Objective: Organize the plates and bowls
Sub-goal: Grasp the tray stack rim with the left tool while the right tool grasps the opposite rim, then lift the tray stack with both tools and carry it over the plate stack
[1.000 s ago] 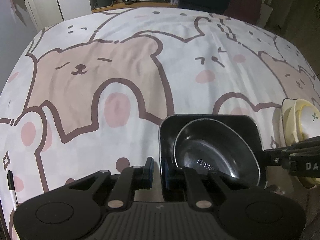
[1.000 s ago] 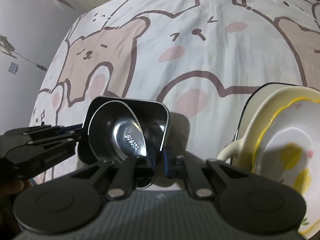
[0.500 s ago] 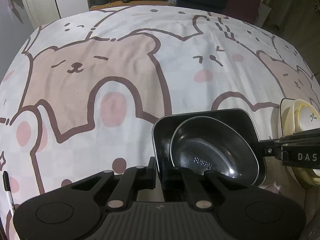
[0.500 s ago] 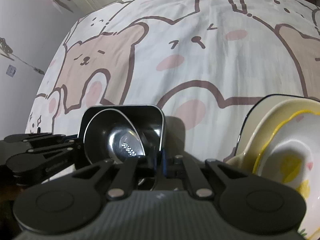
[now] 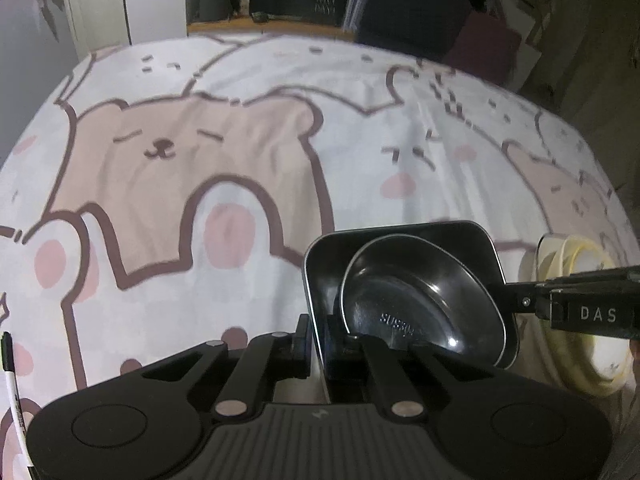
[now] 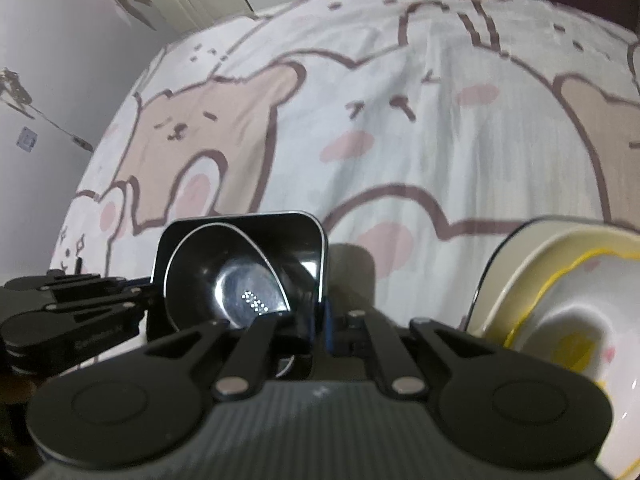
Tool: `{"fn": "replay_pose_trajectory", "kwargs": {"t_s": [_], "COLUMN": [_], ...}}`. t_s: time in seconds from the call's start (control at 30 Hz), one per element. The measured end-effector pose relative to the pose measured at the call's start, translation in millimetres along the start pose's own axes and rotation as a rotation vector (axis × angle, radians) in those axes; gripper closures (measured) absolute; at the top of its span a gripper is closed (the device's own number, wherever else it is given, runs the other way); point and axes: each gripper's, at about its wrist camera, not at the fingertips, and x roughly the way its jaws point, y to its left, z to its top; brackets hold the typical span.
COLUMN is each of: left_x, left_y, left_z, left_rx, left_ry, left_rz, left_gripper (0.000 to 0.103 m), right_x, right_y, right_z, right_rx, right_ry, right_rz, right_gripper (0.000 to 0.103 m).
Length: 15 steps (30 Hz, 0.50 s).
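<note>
A dark rectangular metal dish (image 5: 400, 232) holds a round steel bowl (image 5: 404, 304), tilted against its side. My left gripper (image 5: 316, 342) is shut on the dish's left rim. My right gripper (image 6: 320, 330) is shut on the right rim of the same dish (image 6: 240, 224), with the steel bowl (image 6: 200, 268) just left of its fingers. Each gripper shows in the other view: the right gripper (image 5: 560, 304) comes in from the right, and the left gripper (image 6: 80, 300) from the left. Whether the dish rests on the cloth I cannot tell.
A stack of cream and yellow bowls on a plate (image 6: 560, 280) stands close to the right of the dish, and the stack (image 5: 576, 252) also shows in the left wrist view. A bear-print cloth (image 5: 240, 160) covers the table. A pen (image 5: 10, 380) lies at the left edge.
Both grippers' jaws closed the small gap onto the dish's rims. The views tilted up slightly, and the dish stayed about where it was.
</note>
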Motion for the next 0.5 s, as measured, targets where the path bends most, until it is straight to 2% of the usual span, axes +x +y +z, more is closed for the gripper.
{"fn": "replay_pose_trajectory", "kwargs": {"t_s": [0.23,0.5], "left_x": [-25.9,-40.4], "left_y": [-15.9,-62.1], "left_z": [13.2,29.6], "left_rx": [-0.024,0.002], "left_ry": [-0.101,-0.159], "left_rz": [-0.01,-0.045], "left_gripper": [0.097,0.097], "right_x": [-33.8,-80.4], "right_y": [-1.6,-29.6], "right_z": [8.0,14.0], "right_rx": [-0.024,0.014], "right_ry": [-0.101,-0.207], "right_rz": [0.018,0.02], "right_gripper": [0.098,0.099]}}
